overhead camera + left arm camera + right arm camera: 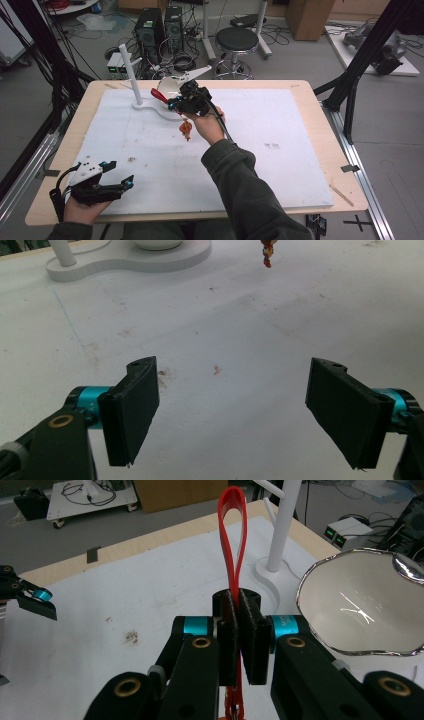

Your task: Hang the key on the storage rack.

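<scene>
**Red loop clamped at the stand; left gripper idle**

Near the bench's (320, 125) front left corner, the left gripper (120, 175) rests with its jaws wide apart and nothing between them. Farther right, the right gripper (239, 630) has its jaws closed on a red loop (234, 540), which rises beyond them, while a small orange piece (186, 130) hangs below. Just beside those jaws sits the silver-rimmed white bowl (360, 610) on the white stand (137, 102). No writing is legible.
</scene>
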A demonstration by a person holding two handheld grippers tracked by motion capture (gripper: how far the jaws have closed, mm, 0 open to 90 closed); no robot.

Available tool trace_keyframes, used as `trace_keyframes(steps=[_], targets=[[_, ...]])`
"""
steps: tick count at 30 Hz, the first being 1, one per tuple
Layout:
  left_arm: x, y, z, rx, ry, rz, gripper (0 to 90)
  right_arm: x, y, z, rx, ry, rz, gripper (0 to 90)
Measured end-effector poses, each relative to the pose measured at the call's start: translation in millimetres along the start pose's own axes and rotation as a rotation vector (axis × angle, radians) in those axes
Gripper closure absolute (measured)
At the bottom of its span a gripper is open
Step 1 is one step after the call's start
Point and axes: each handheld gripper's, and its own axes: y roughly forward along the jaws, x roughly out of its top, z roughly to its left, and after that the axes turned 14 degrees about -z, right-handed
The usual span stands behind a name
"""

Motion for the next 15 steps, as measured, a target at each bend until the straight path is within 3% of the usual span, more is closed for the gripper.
trace_keyframes(steps=[15], targets=[[-0.1, 0.0, 0.9, 0.000, 0.002, -0.002, 21.9, 5.4, 8.8, -0.2, -0.002, -0.006, -0.008, 86.7]])
